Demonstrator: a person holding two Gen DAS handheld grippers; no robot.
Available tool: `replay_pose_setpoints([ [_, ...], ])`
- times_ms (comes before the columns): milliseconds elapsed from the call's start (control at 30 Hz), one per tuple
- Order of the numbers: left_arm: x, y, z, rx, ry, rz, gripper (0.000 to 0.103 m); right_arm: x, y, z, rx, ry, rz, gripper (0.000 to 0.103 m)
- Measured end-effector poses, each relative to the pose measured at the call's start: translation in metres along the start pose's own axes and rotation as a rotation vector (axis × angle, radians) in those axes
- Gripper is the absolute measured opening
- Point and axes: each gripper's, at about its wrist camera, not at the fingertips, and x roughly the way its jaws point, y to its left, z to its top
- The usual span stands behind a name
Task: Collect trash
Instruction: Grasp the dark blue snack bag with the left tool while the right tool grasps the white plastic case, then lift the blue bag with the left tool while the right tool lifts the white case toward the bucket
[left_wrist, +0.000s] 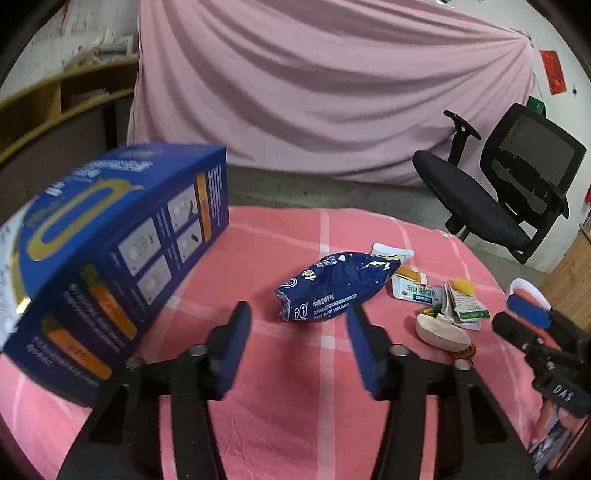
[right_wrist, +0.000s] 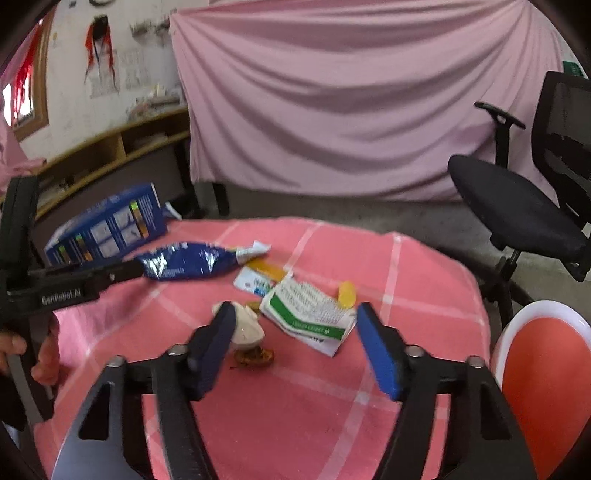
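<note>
A crumpled blue snack bag (left_wrist: 332, 286) lies mid-table on the pink checked cloth, just ahead of my open, empty left gripper (left_wrist: 299, 321). To its right lie a white-and-green paper packet (left_wrist: 467, 306), a white-and-blue sachet (left_wrist: 415, 291), a small yellow piece (left_wrist: 464, 285), a cream shell-like scrap (left_wrist: 441, 330) and a brown scrap (left_wrist: 463, 352). In the right wrist view my open, empty right gripper (right_wrist: 295, 325) hovers over the green packet (right_wrist: 308, 314), the cream scrap (right_wrist: 247, 326) and the brown scrap (right_wrist: 255, 356). The blue bag (right_wrist: 188, 262) lies further left.
A large blue carton (left_wrist: 110, 258) stands at the table's left and also shows in the right wrist view (right_wrist: 107, 225). A white-rimmed red bin (right_wrist: 546, 373) sits off the table's right edge. A black office chair (left_wrist: 509, 184) and a pink drape (left_wrist: 325, 92) stand behind.
</note>
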Motion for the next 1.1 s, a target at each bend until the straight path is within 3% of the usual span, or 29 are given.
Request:
replay_pose_setpoints([
  [267, 0.004, 0.010, 0.007, -0.025, 0.039, -0.056, 0.016, 0.025, 0.015, 0.004, -0.049, 0.112, 0.094, 0.053],
  [367, 0.001, 0.012, 0.008, -0.027, 0.037, -0.069, 0.013, 0.036, 0.020, 0.006, -0.061, 0.150, 0.122, 0.052],
  [500, -0.001, 0.008, 0.010, -0.005, 0.028, -0.077, 0.011, 0.042, 0.026, 0.003, -0.092, 0.187, 0.124, 0.035],
  [633, -0.004, -0.001, 0.010, 0.038, 0.012, -0.081, 0.007, 0.041, 0.028, 0.001, -0.102, 0.187, 0.128, 0.028],
  [867, -0.012, -0.014, 0.001, 0.100, -0.004, -0.078, 0.003, 0.031, 0.028, -0.001, -0.097, 0.155, 0.123, 0.028],
  [1100, -0.031, -0.022, -0.012, 0.101, -0.070, -0.042, 0.002, 0.000, 0.028, -0.005, -0.086, 0.047, 0.083, 0.028],
])
